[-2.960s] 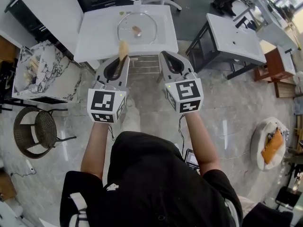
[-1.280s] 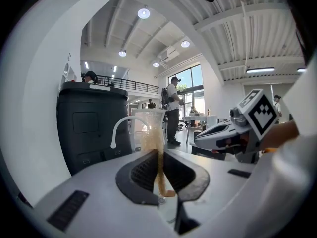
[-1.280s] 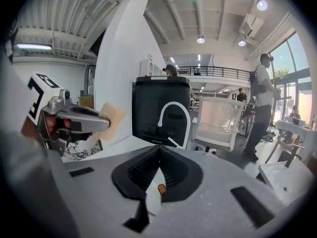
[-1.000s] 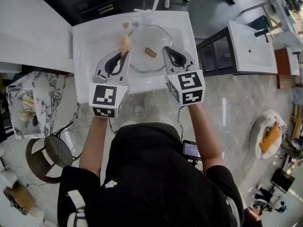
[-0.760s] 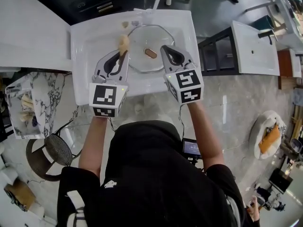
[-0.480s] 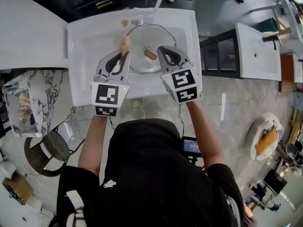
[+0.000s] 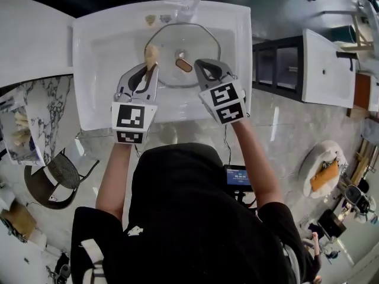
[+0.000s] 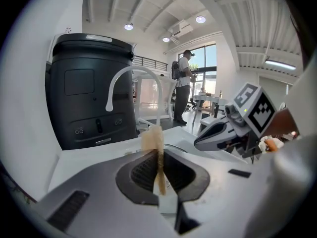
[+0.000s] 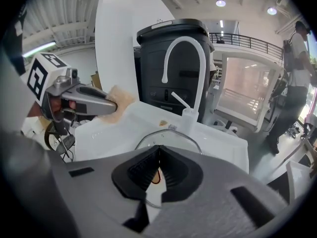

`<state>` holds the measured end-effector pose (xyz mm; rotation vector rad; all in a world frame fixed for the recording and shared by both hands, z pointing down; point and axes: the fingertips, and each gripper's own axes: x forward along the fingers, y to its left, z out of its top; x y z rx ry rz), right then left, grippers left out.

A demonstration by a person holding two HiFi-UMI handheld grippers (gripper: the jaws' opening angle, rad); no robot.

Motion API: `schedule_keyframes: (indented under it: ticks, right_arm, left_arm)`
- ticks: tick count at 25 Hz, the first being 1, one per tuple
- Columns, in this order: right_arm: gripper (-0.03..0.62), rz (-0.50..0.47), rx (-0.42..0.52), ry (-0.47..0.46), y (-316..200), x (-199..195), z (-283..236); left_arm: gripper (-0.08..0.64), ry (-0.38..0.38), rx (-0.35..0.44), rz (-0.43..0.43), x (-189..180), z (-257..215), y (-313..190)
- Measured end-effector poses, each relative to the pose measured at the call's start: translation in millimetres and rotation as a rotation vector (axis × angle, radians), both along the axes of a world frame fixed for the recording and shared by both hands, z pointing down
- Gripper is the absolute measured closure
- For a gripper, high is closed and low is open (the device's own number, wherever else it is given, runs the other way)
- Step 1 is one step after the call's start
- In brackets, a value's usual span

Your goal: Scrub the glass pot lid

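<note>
The glass pot lid (image 7: 177, 40) lies flat in the white sink (image 7: 106, 46), its brown knob (image 7: 183, 65) near the middle. My left gripper (image 7: 151, 67) is shut on a tan sponge (image 7: 151, 54) that sticks out past its tips, over the lid's left rim. The sponge (image 8: 156, 155) shows upright between the jaws in the left gripper view. My right gripper (image 7: 198, 64) is shut and empty, just right of the knob above the lid. In the right gripper view the lid's rim (image 9: 171, 132) curves beyond the closed jaws (image 9: 157, 158).
A white faucet (image 9: 184, 58) rises at the sink's back edge, with a black cabinet (image 8: 91, 98) behind. A small tan scrap (image 7: 150, 19) lies on the back rim. A dark rack (image 7: 275, 58) and a second basin (image 7: 328, 58) stand to the right, a marble table (image 7: 35, 108) to the left.
The person has stepped up to the sink. Both grippers have moved forward over the basin, the left with the sponge to the lid's rim, the right close to the knob.
</note>
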<state>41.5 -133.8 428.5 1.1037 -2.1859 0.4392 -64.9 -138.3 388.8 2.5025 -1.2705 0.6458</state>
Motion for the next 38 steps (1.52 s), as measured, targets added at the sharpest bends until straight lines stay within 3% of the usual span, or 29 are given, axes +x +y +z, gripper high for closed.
schedule_keyframes:
  ticks: [4,17,23,29,38]
  right_arm:
    - [0.594,-0.035,-0.050,0.018,2.7,-0.2,25.8]
    - [0.592,-0.152,-0.188,0.082,11.0,-5.9,97.7]
    - [0.492,-0.215,-0.221,0.126,7.5,-14.2,121.2]
    - [0.439,-0.255,-0.236,0.171,3.8,-23.6,142.7]
    - [0.437,-0.272,-0.233,0.208,3.1,-31.2,158.7]
  left_arm:
    - [0.541,0.009,-0.040,-0.028,-2.5,16.4,-2.8]
    - [0.541,-0.067,-0.118,-0.047,-5.8,69.7,16.7]
    - [0.541,-0.097,-0.124,-0.032,-8.7,82.3,22.9]
    - [0.541,-0.106,-0.152,-0.045,-14.5,94.9,25.3]
    - [0.541,-0.131,-0.162,-0.059,-27.0,104.2,22.2]
